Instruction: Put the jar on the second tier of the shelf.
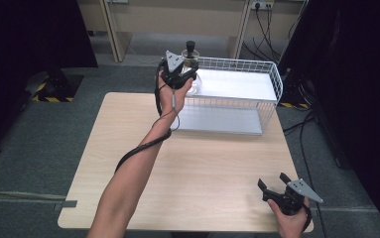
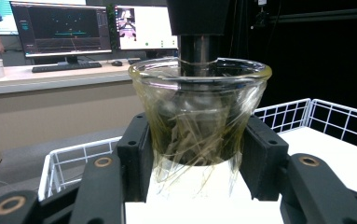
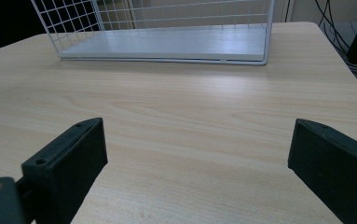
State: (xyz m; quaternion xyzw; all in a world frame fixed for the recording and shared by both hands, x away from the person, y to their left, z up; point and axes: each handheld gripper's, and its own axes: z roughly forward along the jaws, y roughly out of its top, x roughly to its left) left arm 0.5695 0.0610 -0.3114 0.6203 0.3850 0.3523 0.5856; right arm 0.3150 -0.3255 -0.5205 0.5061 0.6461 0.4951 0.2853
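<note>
Jaws clamped around glass cup

A clear glass cup with a black plunger rod standing in it, upright, at twelve o'clock over the table.

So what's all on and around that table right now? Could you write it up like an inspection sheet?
Surface: pale wooden table, mostly bare.
Job's things: clear glass cup with a black upright part standing in it, held above the white shelf of the wire basket at the table's far side.
Clutter: nothing seen on the table.
Grippers: left gripper shut on the glass cup, one jaw on each side; right gripper open, low over the near right corner of the table, nothing between its jaws.
Cables: black cable trails along the left forearm; more cables hang at the back right.
Surroundings: grey carpet, dark curtains, a desk with monitors behind.
</note>
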